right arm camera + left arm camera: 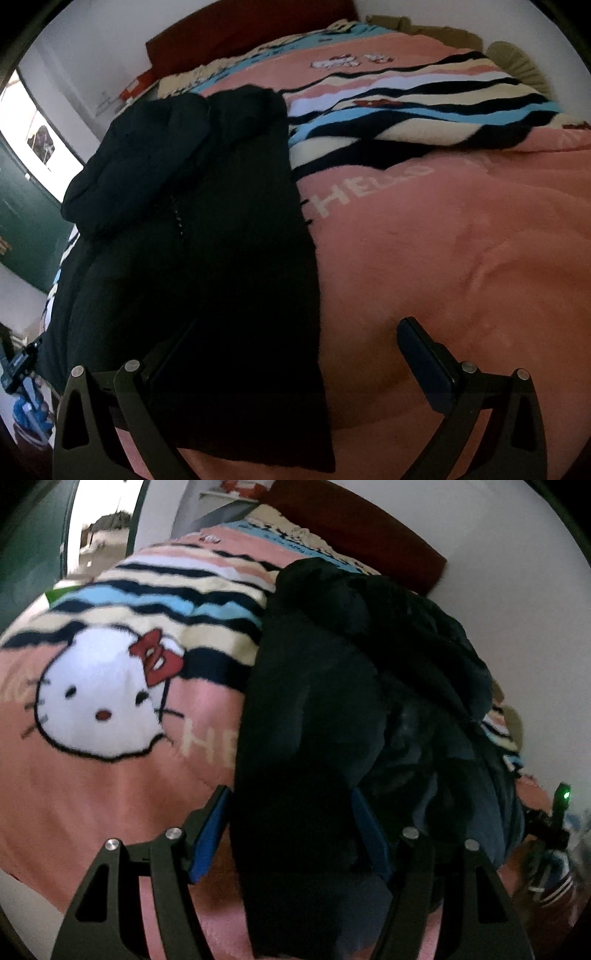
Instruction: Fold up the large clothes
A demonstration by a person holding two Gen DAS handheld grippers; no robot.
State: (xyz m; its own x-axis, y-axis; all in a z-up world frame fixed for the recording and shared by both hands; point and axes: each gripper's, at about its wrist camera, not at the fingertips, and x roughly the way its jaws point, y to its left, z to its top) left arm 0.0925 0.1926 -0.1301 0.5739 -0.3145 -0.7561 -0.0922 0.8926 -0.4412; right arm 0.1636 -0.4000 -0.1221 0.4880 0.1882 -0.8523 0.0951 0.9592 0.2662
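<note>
A large black garment lies bunched on a pink cartoon-cat blanket that covers the bed. My left gripper hangs low over the garment's near end. Its blue pads stand apart on either side of a thick fold, and a strip of pink shows beside the left pad. In the right wrist view the garment fills the left half. My right gripper is open wide and straddles the garment's straight right edge. One finger is over the black cloth, the other finger is over bare blanket.
A dark red headboard and a white wall close off the far side of the bed. A bright window and a green door stand beside it. Striped blanket bands lie beyond the garment.
</note>
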